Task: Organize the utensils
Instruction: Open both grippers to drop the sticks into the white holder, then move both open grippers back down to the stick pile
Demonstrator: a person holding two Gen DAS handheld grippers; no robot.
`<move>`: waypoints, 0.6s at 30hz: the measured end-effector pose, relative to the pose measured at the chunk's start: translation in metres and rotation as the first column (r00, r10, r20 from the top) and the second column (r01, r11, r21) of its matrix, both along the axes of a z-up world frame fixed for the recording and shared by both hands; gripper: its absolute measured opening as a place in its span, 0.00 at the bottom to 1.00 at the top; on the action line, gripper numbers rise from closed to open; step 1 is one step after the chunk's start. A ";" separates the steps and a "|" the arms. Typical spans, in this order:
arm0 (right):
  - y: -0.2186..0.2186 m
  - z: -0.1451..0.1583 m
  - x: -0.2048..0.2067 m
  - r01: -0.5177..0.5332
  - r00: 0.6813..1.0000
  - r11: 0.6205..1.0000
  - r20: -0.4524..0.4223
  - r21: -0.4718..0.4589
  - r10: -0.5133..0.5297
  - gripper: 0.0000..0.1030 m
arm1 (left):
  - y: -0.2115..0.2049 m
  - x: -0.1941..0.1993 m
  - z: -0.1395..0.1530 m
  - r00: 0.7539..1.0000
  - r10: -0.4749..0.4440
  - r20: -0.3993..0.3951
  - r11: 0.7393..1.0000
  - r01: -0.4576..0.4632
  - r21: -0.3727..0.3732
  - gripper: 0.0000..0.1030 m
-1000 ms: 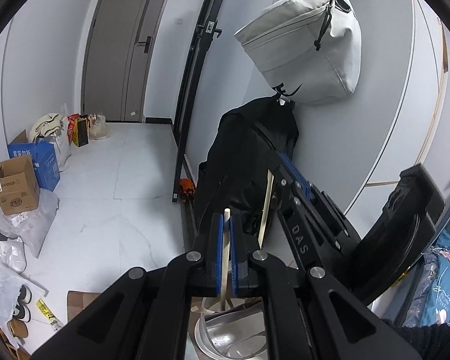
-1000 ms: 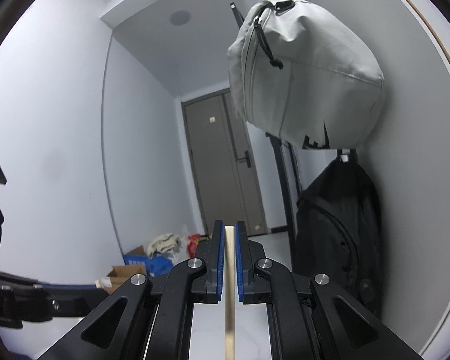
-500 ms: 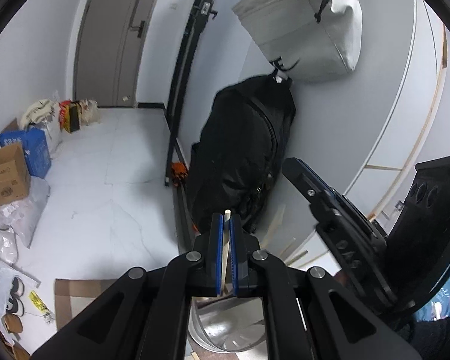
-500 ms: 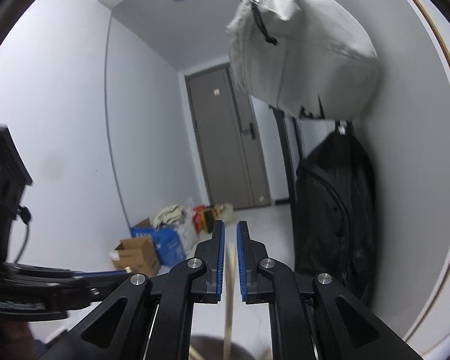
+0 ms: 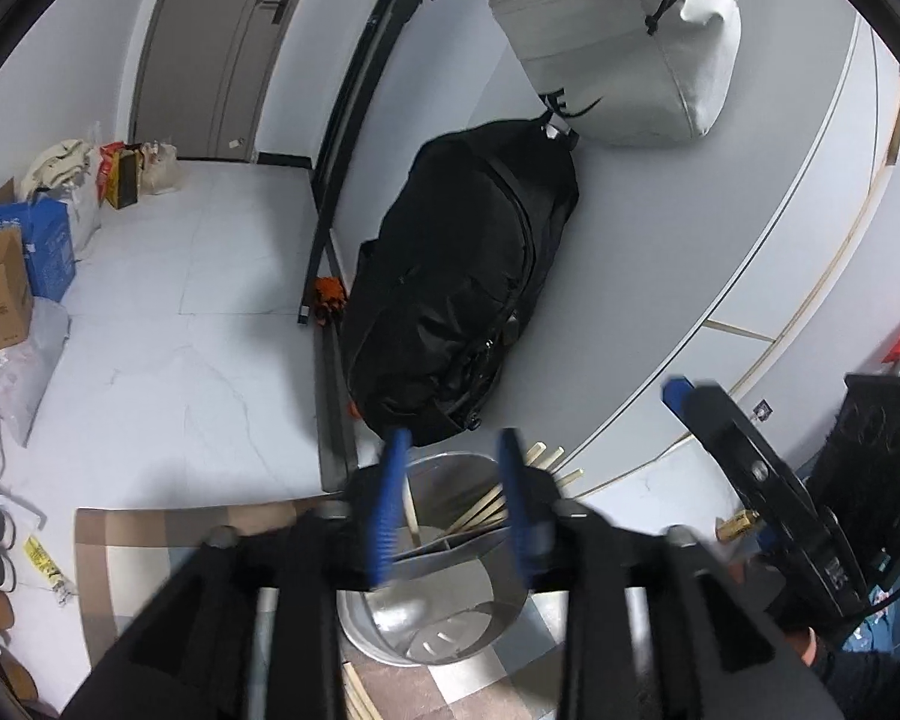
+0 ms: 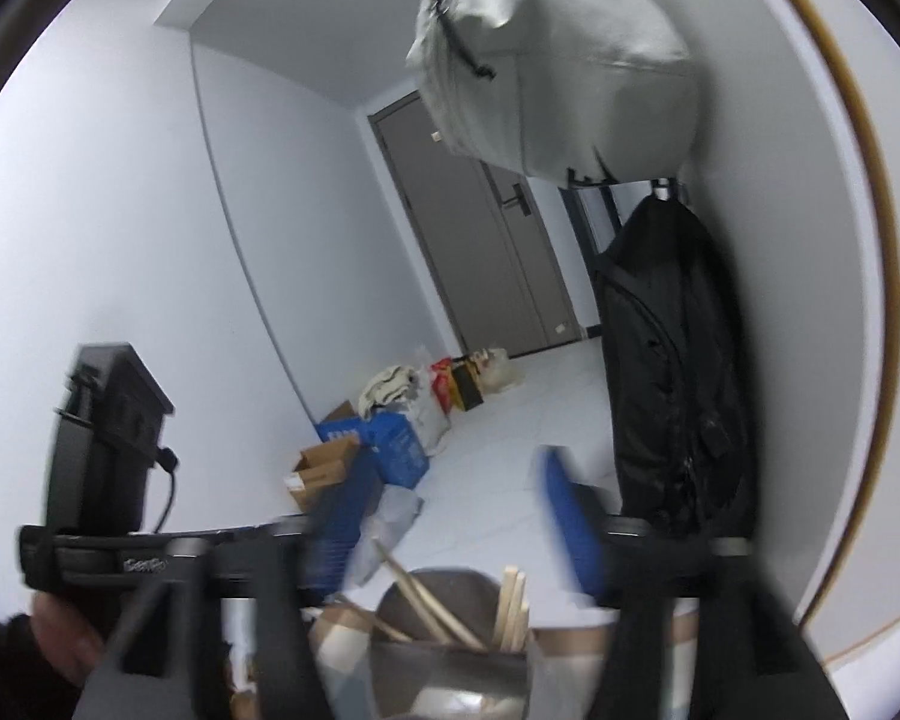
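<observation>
Gleaming round steel holder, thin wooden chopsticks

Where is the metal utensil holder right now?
The metal utensil holder sits low at centre in both wrist views, below the black bag hanging on the wall, with wooden chopsticks standing in it.

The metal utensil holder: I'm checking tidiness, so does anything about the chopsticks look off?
Mostly fine: chopsticks lean inside the metal holder. Oddly, a few wooden sticks lie loose outside, beside its base.
</observation>
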State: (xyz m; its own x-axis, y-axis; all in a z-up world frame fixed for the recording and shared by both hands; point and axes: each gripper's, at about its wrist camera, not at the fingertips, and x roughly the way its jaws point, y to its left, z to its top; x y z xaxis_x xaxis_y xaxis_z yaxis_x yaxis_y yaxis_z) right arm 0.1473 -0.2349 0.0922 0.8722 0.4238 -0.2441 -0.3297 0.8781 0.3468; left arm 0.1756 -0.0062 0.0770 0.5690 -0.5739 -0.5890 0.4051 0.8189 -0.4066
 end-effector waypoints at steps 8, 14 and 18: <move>-0.003 -0.004 -0.042 -0.006 0.999 0.999 -0.040 -0.046 0.004 0.95 | -0.003 -0.038 0.021 0.994 0.077 0.073 0.991 -0.084 0.100 0.52; -0.006 -0.009 -0.075 0.004 0.998 0.999 -0.067 -0.038 -0.007 1.00 | 0.001 -0.073 0.026 0.977 0.161 0.142 0.973 -0.182 0.145 0.64; -0.002 -0.011 -0.095 0.006 0.996 0.999 -0.086 -0.045 -0.010 1.00 | 0.006 -0.091 0.022 0.966 0.209 0.154 0.958 -0.234 0.164 0.77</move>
